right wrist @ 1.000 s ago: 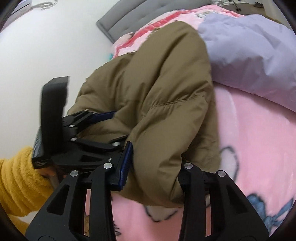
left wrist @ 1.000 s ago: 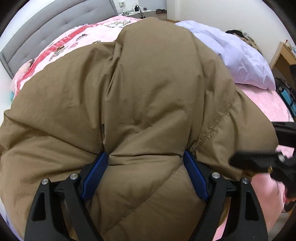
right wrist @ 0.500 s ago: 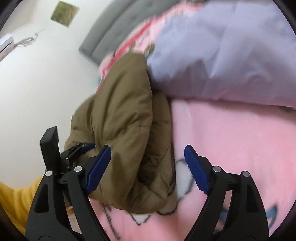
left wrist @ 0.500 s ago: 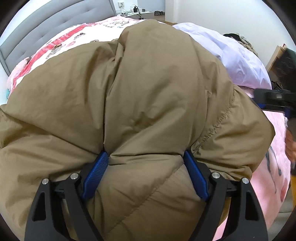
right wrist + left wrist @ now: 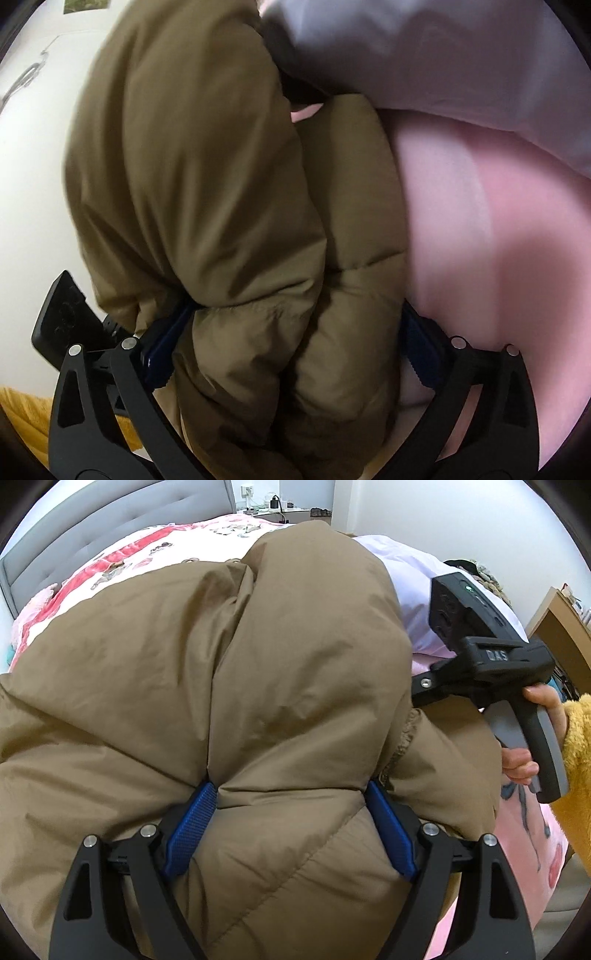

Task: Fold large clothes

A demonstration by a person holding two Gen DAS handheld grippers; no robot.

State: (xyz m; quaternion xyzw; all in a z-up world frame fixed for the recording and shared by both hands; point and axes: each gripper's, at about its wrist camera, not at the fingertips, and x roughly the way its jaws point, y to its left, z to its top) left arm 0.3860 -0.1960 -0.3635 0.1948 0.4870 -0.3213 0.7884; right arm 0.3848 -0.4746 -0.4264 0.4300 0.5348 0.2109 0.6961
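A bulky brown padded jacket (image 5: 258, 664) lies heaped on the pink bed. My left gripper (image 5: 291, 830) is shut on a thick fold of it near the front edge, and its blue pads (image 5: 188, 834) dent the fabric. In the right wrist view my right gripper (image 5: 291, 343) points at the folded side of the jacket (image 5: 207, 184); its jaws are opening wide, with a thick roll of jacket between them. The picture there is blurred. From the left wrist view the right gripper's black body (image 5: 491, 657) shows, held by a hand in a yellow sleeve (image 5: 576, 760); its tips are hidden behind the jacket.
A lilac duvet (image 5: 417, 590) is bunched just beyond the jacket and fills the top of the right wrist view (image 5: 424, 48). Pink sheet (image 5: 498, 221) lies to the right. A grey headboard (image 5: 92, 535) and a wooden shelf (image 5: 561, 635) border the bed.
The right gripper let go of the jacket's edge, opened wide, swung out and came down close against the folded side. The left gripper kept its hold and stayed put.
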